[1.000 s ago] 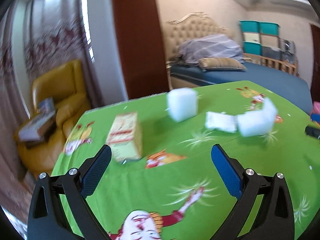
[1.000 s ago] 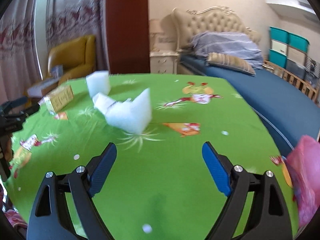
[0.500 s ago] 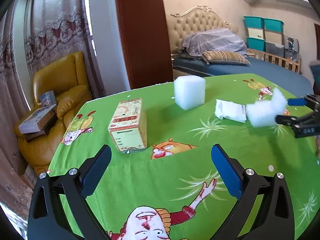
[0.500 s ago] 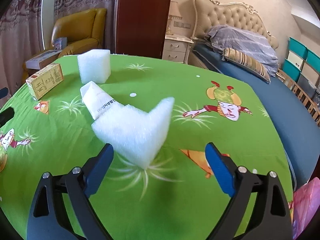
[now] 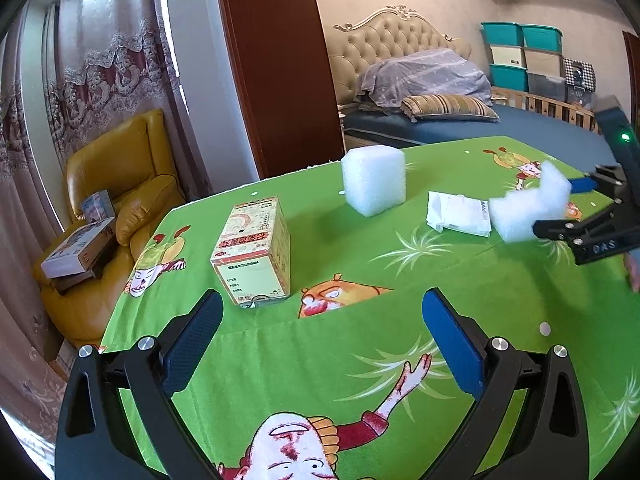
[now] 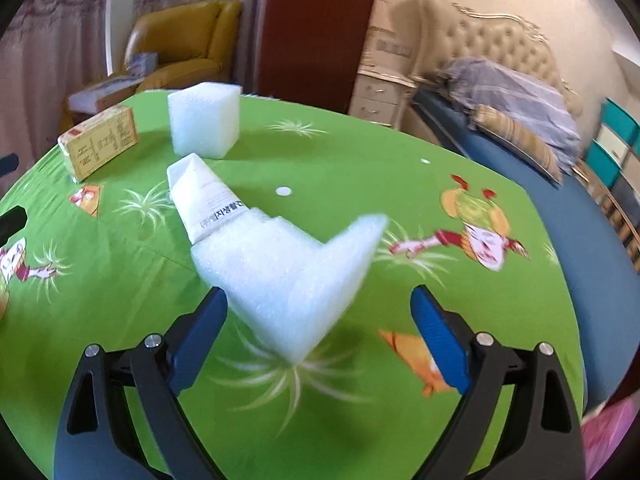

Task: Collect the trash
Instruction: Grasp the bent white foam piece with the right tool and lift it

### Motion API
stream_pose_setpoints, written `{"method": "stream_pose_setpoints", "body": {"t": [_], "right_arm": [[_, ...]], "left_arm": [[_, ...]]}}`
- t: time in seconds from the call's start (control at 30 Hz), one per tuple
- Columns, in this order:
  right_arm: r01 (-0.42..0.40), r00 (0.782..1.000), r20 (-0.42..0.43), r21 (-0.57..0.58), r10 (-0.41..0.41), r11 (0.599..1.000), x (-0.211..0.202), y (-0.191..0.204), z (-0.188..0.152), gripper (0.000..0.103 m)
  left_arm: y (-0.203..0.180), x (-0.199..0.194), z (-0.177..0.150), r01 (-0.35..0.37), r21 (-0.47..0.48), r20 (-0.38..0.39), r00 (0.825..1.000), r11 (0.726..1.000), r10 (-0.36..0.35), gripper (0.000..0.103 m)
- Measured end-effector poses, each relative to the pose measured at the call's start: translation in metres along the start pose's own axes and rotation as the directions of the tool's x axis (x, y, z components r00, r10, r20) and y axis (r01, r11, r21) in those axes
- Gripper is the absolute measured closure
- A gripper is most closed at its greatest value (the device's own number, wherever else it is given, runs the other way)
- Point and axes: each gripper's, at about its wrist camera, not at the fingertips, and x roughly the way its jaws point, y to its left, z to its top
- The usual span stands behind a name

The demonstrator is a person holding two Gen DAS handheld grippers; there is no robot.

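A green cartoon tablecloth [image 5: 280, 360] bears the trash. An angled white foam piece [image 6: 288, 276] lies between the fingers of my right gripper [image 6: 318, 308], which stands open; the left pad is close beside the foam and the right pad is well clear. In the left wrist view this right gripper [image 5: 556, 208] straddles the foam piece [image 5: 528, 208] at the right edge. A white paper packet [image 5: 458, 214] lies next to it, and a foam cube [image 5: 374, 184] stands farther back. A printed carton [image 5: 254, 252] stands just beyond my left gripper [image 5: 320, 300], open and holding nothing.
A yellow armchair [image 5: 116, 184] with stacked boxes sits past the table's left edge. A bed [image 5: 480, 128] and teal storage bins [image 5: 520, 36] lie behind. A pink bag [image 6: 608, 432] shows at the right wrist view's lower right.
My right gripper has moved in on the angled foam piece, which now lies between its fingers, and it has come into the left wrist view. The left gripper has barely moved.
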Motion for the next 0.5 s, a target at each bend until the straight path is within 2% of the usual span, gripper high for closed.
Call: {"method": "stream_pose_setpoints", "body": {"t": [0.07, 0.23, 0.43, 0.5], "right_arm": [[-0.050, 0.999, -0.019, -0.024, 0.050, 0.998, 0.007, 0.000, 0.005, 0.011], [-0.098, 0.995, -0.039, -0.063, 0.095, 0.993, 0.019, 0.007, 0.013, 0.012], [-0.135, 0.991, -0.006, -0.103, 0.135, 0.985, -0.003, 0.029, 0.008, 0.013], [-0.154, 0.988, 0.010, -0.106, 0.155, 0.982, -0.017, 0.036, 0.000, 0.020]], "left_arm": [[0.000, 0.002, 0.000, 0.005, 0.001, -0.010, 1.000, 1.000, -0.005, 0.008], [0.004, 0.005, 0.000, 0.016, -0.020, -0.024, 1.000, 1.000, -0.017, 0.008], [0.008, 0.007, -0.001, 0.025, -0.047, -0.037, 0.999, 0.999, -0.027, 0.008], [0.009, 0.006, -0.002, 0.024, -0.050, -0.034, 0.999, 0.998, -0.026, 0.008]]}}
